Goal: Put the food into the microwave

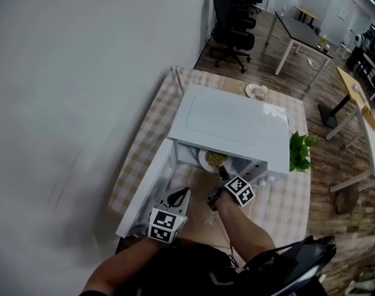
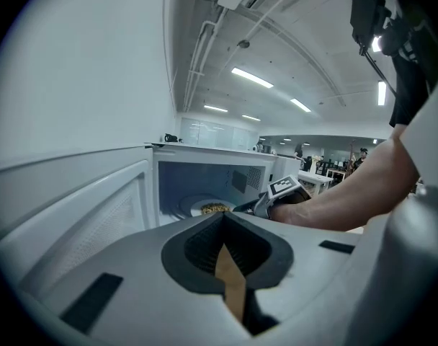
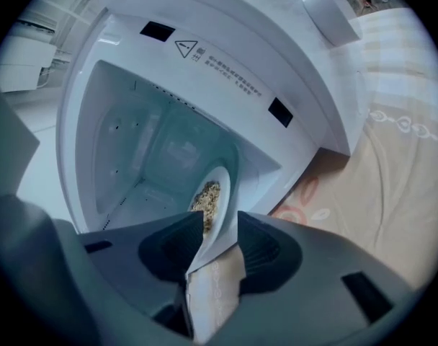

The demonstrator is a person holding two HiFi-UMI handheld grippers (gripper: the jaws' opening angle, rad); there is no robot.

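Head view looks down on a white microwave (image 1: 234,125) standing on a surface covered with a checked cloth (image 1: 144,147), its door (image 1: 147,190) swung wide open to the left. Inside the cavity, near the front opening, sits a white plate (image 3: 220,186) carrying a small heap of brown, grainy food (image 3: 207,197). The right gripper (image 3: 215,222) reaches into the mouth of the microwave. In the right gripper view its 2 fingers stand apart with the near rim of the plate between them; the rim lies against the left finger and a clear gap shows at the right finger, so the plate is not clamped. The left gripper (image 2: 223,216) hangs lower and to the left, beside the open door and outside the cavity. In the left gripper view its fingers meet at the tips with nothing held between them, and it looks across at the lit cavity, the plate and the person's right forearm. A leafy green plant (image 1: 300,150) stands just beside the right side of the microwave, and a small dish (image 1: 256,91) lies on the cloth behind it. Black office chairs (image 1: 234,17) stand farther back on the wooden floor.
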